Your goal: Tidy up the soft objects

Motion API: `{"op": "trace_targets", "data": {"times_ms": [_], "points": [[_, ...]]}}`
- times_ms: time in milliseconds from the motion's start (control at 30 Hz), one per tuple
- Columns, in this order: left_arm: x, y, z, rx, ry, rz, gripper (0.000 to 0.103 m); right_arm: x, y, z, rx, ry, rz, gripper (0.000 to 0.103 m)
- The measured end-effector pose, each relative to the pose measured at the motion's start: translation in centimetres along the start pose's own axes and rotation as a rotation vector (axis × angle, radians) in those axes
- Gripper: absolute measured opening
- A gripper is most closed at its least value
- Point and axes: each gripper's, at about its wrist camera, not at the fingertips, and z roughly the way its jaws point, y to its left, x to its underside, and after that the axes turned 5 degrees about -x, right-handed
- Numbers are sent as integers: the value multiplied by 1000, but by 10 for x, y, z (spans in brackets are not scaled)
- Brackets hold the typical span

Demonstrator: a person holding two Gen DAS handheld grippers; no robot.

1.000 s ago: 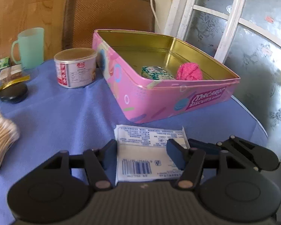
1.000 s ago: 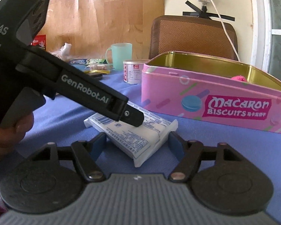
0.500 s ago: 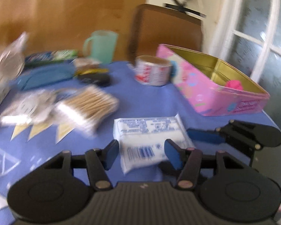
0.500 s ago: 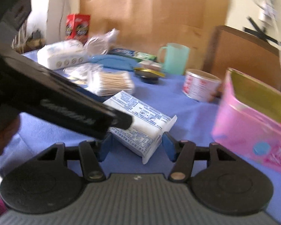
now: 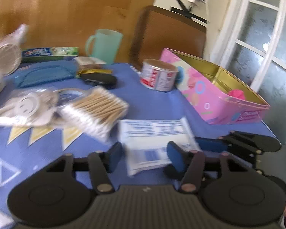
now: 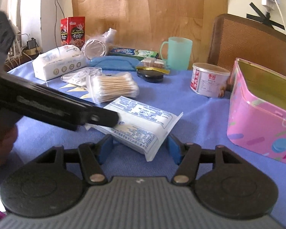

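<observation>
A white soft packet with blue print (image 5: 154, 139) (image 6: 141, 124) lies on the blue tablecloth. My left gripper (image 5: 145, 157) is open, its blue pads on either side of the packet's near end. My right gripper (image 6: 140, 147) is open too, its pads astride the packet's other end. Whether any pad touches the packet I cannot tell. The left gripper's body (image 6: 47, 105) crosses the right wrist view. An open pink biscuit tin (image 5: 217, 99) (image 6: 261, 114) stands to the right with a pink fluffy ball (image 5: 236, 94) inside.
A cotton swab pack (image 6: 112, 86), white tissue pack (image 6: 57, 64), smiley-face bag (image 5: 26, 108), blue pouch (image 6: 112, 64), small can (image 6: 207, 79), green mug (image 6: 178, 52), toothpaste box (image 6: 133, 52) and black-and-gold lidded dish (image 6: 152, 72) fill the table's far side. A brown chair (image 6: 247, 43) stands behind.
Both views have swung left, off the tin and onto the cluttered part of the table. The packet stays between both pairs of open pads.
</observation>
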Motion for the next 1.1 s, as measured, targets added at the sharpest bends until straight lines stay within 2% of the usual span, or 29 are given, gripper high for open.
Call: {"op": "trace_targets", "data": {"times_ms": [67,167,267,400,600,633,667,700,733,767,833,933,1000,1100], "points": [[-6,2,7,-31,-6,-5,52,-5,-1,9,3,1,-2,61],[-14,27,17,-46,-21,-107,50,-17,2,25,-29,9,-2,55],[-15,46,19,-7,-44,-183,48,-23,4,34,-38,11,-14,54],[-11,33,12,-41,-44,-126,49,-18,0,25,-49,6,9,54],[14,15,-14,17,-27,-86,50,12,5,-18,-82,-11,-20,54],[16,14,-16,23,-22,-78,56,15,4,-22,-81,-11,-20,54],[17,12,-17,29,-18,-70,67,16,3,-23,-71,-11,-21,55],[17,11,-18,28,-21,-63,73,17,2,-23,-62,-12,-28,60],[15,10,-17,16,-24,-59,74,16,1,-21,-61,-11,-30,61],[14,10,-15,9,-16,-58,65,14,0,-18,-71,-6,-24,61],[10,11,-12,18,0,-82,49,10,0,-15,-93,-6,-10,44],[-9,1,-16,46,-13,-90,49,6,9,-30,-32,-73,-50,43],[-35,-19,-21,81,-65,-43,49,-3,0,-49,34,-155,-63,43],[-76,-67,-14,126,-126,64,49,-16,-34,-75,137,-240,-34,44]]}}
